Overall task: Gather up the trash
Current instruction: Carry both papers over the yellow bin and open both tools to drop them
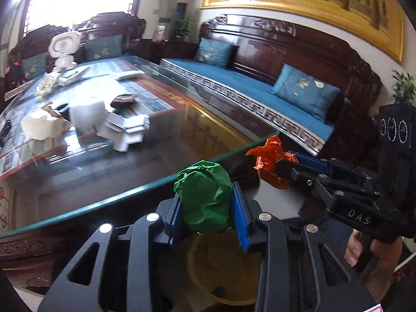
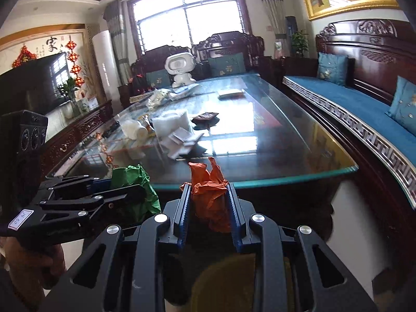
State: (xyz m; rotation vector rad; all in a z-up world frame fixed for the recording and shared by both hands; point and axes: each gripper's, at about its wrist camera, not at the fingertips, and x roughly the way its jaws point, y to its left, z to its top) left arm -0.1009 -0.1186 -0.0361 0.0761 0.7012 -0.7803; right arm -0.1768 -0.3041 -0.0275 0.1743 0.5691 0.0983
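My left gripper (image 1: pixel 208 208) is shut on a crumpled green paper ball (image 1: pixel 204 200) and holds it just off the near edge of the glass-topped table (image 1: pixel 109 197). My right gripper (image 2: pixel 209 208) is shut on a crumpled orange paper wad (image 2: pixel 209 195), also off the table's near edge. The right gripper with the orange wad (image 1: pixel 267 161) shows at the right of the left wrist view. The left gripper with the green ball (image 2: pixel 135 184) shows at the left of the right wrist view. A yellowish bin (image 1: pixel 223 273) lies below both grippers, partly hidden.
On the table stand white tissue packs (image 2: pixel 182 140), a white crumpled bag (image 2: pixel 134 128), a dark dish (image 2: pixel 205 117), a white robot toy (image 2: pixel 180 70) and papers. A wooden sofa with blue cushions (image 2: pixel 364 109) runs along the right. A TV cabinet (image 2: pixel 78 132) stands left.
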